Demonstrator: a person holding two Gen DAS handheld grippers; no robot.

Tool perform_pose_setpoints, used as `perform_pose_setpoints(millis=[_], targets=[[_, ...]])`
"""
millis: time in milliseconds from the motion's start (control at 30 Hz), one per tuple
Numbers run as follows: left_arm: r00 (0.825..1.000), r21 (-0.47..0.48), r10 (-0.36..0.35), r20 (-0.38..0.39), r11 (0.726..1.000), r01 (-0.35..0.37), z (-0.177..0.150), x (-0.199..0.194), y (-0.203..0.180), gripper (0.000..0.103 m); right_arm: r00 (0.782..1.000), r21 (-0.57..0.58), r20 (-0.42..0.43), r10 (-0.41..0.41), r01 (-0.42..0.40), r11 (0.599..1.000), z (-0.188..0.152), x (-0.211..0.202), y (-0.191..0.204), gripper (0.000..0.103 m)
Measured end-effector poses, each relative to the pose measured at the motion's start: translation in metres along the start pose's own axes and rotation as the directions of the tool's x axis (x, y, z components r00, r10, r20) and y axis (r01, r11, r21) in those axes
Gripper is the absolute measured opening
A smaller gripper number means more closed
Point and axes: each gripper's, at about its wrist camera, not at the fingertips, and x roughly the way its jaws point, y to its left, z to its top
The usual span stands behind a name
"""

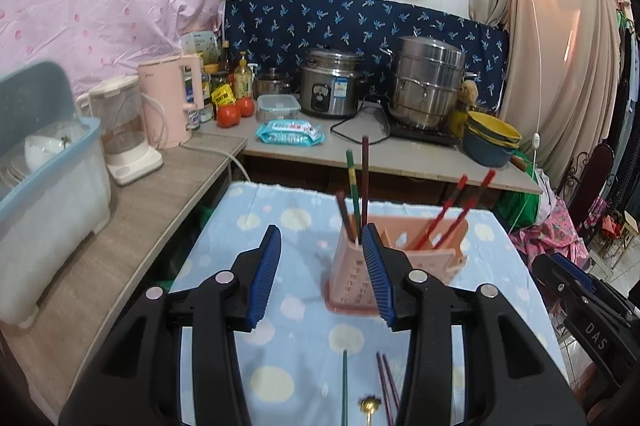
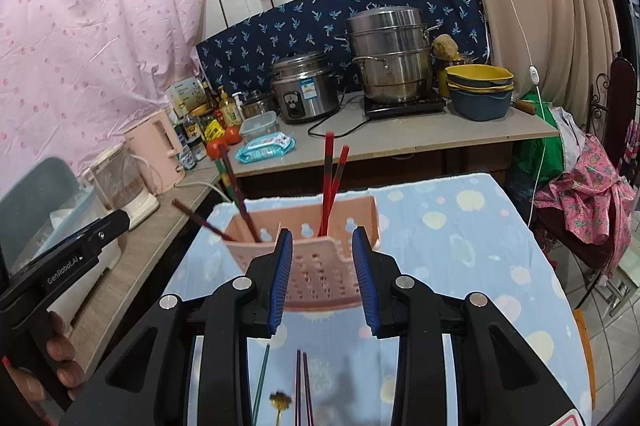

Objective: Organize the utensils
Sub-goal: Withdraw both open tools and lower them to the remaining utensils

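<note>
Red chopsticks (image 2: 331,182) stand near-upright — tips in holder (image 2: 320,266).

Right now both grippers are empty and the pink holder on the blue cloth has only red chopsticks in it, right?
Not quite. The pink holder also has dark brown chopsticks in its other end, beside the red chopsticks. The right wrist view shows it. Both grippers are empty.

Left tongs (image 2: 102,238), side of black body: "GenRobot.AI" in white.
Right tongs (image 1: 576,290), side of black body: "DAS" in white.
Rice cooker (image 2: 304,88) sticker, wet-wipes pack (image 1: 289,133), bottle labels: print too small to read.
</note>
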Motion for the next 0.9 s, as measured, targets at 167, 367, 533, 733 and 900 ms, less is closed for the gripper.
perform_pose_setpoints(millis=[167, 367, 533, 733, 900], targets=[[0.999, 0.008, -0.003, -0.049, 1.000, 0.004, -0.027, -0.009, 0.007, 0.041, 0.999, -0.035, -0.038, -0.005, 0.004, 0.999, -0.031, -0.013, 0.005, 0.031], [0.993, 0.012, -0.009, -0.118, 1.000, 0.011, -0.065, -0.014, 0.010, 0.041, 0.991, -0.016, -0.133, -0.011, 0.009, 1.000, -0.079, -0.021, -0.003, 0.031], [0.984, 0.040, -0.015, -0.175, 0.999, 0.022, -0.100, -0.016, 0.006, 0.041, 0.978, -0.015, -0.207, -0.032, 0.029, 0.999, -0.115, -0.023, -0.009, 0.031], [0.960, 0.058, -0.014, -0.280, 0.998, 0.031, -0.147, -0.013, 0.008, 0.041, 0.959, -0.060, -0.274, -0.069, 0.055, 0.997, -0.157, -0.027, -0.008, 0.031], [0.936, 0.060, -0.012, -0.353, 0.998, 0.036, -0.182, -0.014, 0.008, 0.041, 0.937, -0.059, -0.344, -0.057, 0.039, 0.997, -0.186, -0.025, -0.006, 0.031]])
